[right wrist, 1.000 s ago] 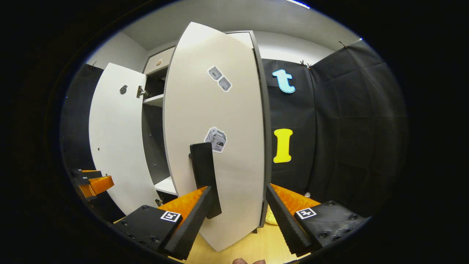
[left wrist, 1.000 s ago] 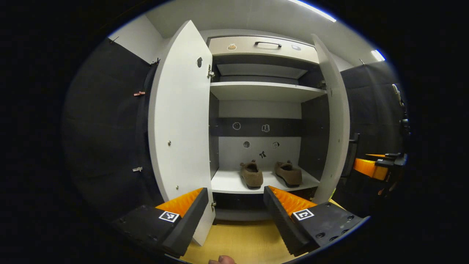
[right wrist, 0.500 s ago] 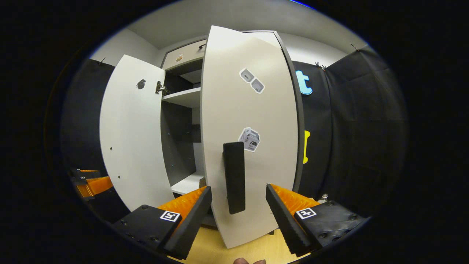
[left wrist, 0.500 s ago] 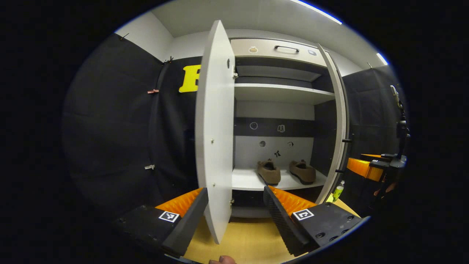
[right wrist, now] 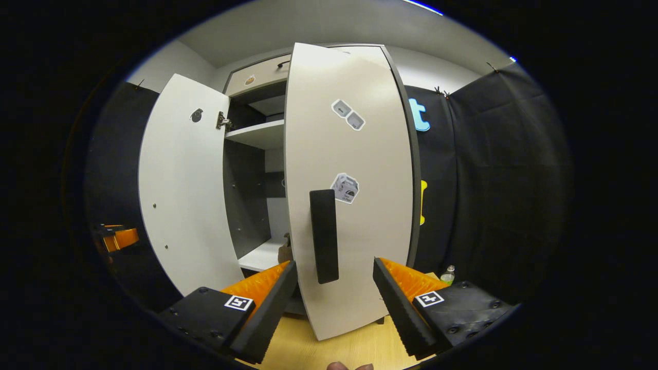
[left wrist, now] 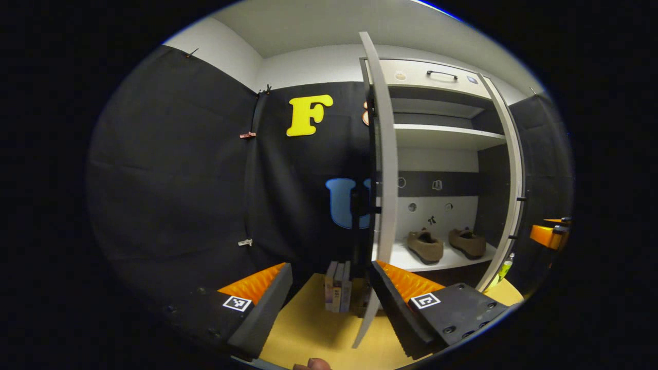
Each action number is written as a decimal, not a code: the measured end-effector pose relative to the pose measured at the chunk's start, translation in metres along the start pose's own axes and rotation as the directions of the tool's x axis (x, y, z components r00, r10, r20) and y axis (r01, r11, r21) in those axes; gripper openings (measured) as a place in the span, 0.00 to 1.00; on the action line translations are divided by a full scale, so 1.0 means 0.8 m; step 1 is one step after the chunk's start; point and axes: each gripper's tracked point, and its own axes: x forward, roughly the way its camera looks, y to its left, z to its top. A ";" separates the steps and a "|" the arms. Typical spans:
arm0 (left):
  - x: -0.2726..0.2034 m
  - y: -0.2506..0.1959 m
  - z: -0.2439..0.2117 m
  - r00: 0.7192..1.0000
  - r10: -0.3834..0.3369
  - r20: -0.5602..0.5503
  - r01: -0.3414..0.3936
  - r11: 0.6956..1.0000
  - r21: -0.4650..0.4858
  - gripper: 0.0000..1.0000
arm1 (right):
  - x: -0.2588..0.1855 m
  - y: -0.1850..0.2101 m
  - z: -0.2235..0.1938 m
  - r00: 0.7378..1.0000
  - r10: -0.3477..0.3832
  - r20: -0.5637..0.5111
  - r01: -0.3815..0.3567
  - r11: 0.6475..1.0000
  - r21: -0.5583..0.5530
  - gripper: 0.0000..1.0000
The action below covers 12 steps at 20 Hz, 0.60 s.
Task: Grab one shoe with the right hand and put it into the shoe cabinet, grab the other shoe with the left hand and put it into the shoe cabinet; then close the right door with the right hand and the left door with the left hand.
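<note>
— Where are the shoes?

— Both are inside the shoe cabinet (left wrist: 437, 77), side by side on the white bottom shelf (left wrist: 411, 261). In the left gripper view the nearer brown shoe (left wrist: 425, 246) sits just left of the other brown shoe (left wrist: 467, 242), heels toward us, apart from each other.

— And the doors?

— Both open. In the left gripper view the left door (left wrist: 384, 169) is seen nearly edge-on, standing between the left gripper's fingers. The right door (left wrist: 514, 185) is a thin strip at the far side of the opening. In the right gripper view, the right door (right wrist: 354, 195) faces us, stickers on it, with its long black handle (right wrist: 324, 235) upright just above the gap between the fingers. The left door (right wrist: 180, 185) swings out wide beyond it.

— Are the grippers holding anything?

— No. The left gripper (left wrist: 329, 293) has its fingers spread wide, nothing clamped. The right gripper (right wrist: 334, 293) is likewise spread, close in front of the handle but not gripping it.

— Anything else?

— Some books (left wrist: 337, 285) stand on the yellow floor (left wrist: 313, 329) beside the left door, and a small bottle (right wrist: 448, 274) stands by the cabinet's right side.
</note>
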 end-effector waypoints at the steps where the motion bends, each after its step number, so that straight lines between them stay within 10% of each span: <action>1: 0.009 0.007 -0.001 1.000 0.004 0.001 -0.004 1.000 0.000 0.96 | -0.001 -0.002 0.001 1.000 -0.007 0.001 0.007 1.000 -0.001 0.98; 12: 0.086 0.013 -0.022 0.997 -0.066 -0.027 0.066 0.997 -0.031 0.93 | -0.001 -0.013 0.008 0.999 -0.042 0.011 0.042 0.999 -0.012 0.98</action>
